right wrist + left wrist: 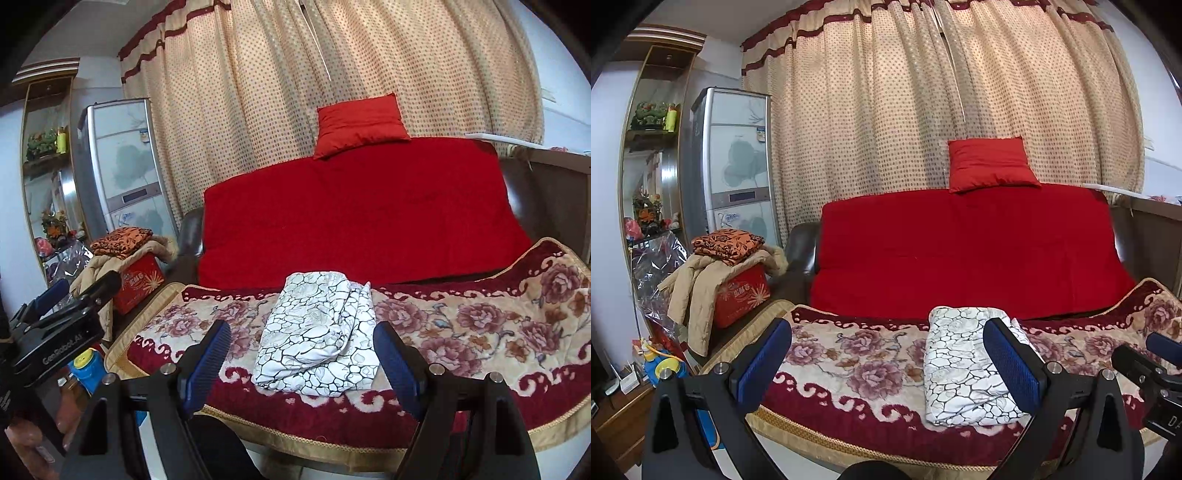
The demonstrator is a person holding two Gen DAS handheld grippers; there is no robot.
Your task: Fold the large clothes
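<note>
- One folded white garment [317,343] lay at lower centre on the floral blanket [480,332]; it looked soft and light, best pinched at a layered edge.
- Left gripper [886,362] and right gripper [303,362] both gaped wide, holding nothing.
</note>
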